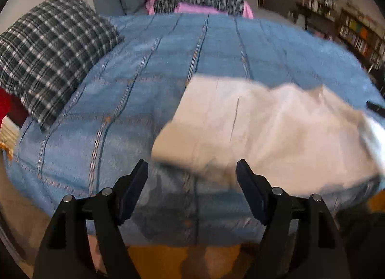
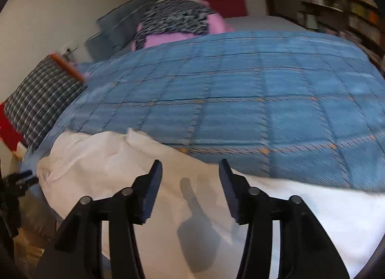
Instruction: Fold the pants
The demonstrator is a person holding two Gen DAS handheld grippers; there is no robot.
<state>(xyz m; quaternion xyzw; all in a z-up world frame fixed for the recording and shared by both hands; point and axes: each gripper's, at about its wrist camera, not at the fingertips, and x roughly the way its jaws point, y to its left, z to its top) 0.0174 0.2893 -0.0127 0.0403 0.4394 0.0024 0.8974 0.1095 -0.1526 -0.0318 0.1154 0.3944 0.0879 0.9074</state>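
Pants (image 1: 264, 129) lie bunched, partly folded, on the bed (image 1: 144, 86); tidy final folds look undone. Left gripper (image 1: 192, 170) open, empty; right gripper (image 2: 190, 170) open over cloth, gripping nothing.

Cream pants (image 1: 264, 129), blue checked bedspread (image 1: 144, 81), dark plaid pillow (image 1: 48, 55).

A: Which cloths are seen?
B: Pale matt cloth, softly creased, is shown by the pants (image 1: 264, 129); a ribbed woven weave by the blue bedspread (image 2: 240, 86).
A: And the gripper fingers (image 1: 139, 182)?
B: Matt black plastic is seen.
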